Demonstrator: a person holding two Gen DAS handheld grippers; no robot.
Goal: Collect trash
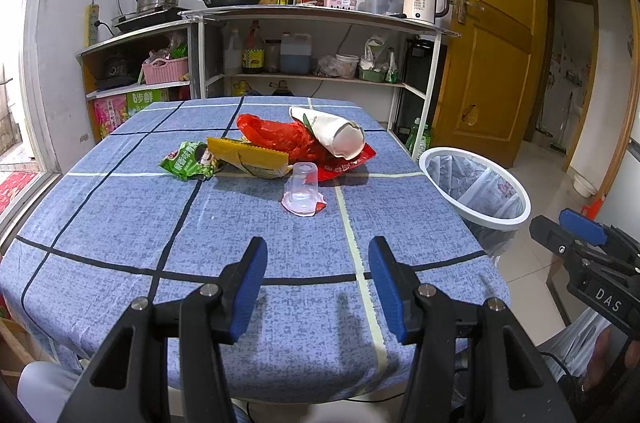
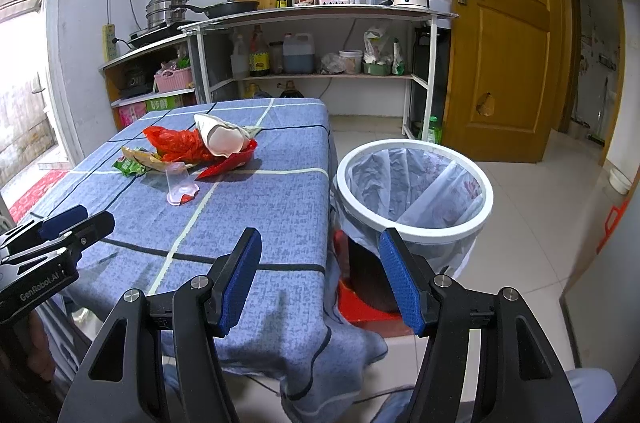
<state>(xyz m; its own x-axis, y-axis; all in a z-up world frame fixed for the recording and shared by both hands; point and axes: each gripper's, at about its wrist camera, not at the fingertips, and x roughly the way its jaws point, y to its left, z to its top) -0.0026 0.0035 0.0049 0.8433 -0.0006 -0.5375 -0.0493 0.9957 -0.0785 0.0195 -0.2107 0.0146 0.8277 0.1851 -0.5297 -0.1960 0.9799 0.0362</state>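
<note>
Lying sideways, clear cup (image 1: 303,189) mouth faces the left claw (image 1: 318,283).

Left gripper (image 1: 318,289) held level, pointing forward, jaws spread wide, nothing between the blue pads (image 1: 250,289). Right gripper (image 2: 320,281) same story: jaws wide apart, pads (image 2: 240,281) bare, nothing gripped. Both sit side by side at roughly the same height, well apart. From the left wrist view the right gripper shows at the far right edge, angled forward, with a hand (image 1: 608,355) wrapped around its handle underneath. From the right wrist view the left gripper shows at the far left edge, also pointing forward.
</note>
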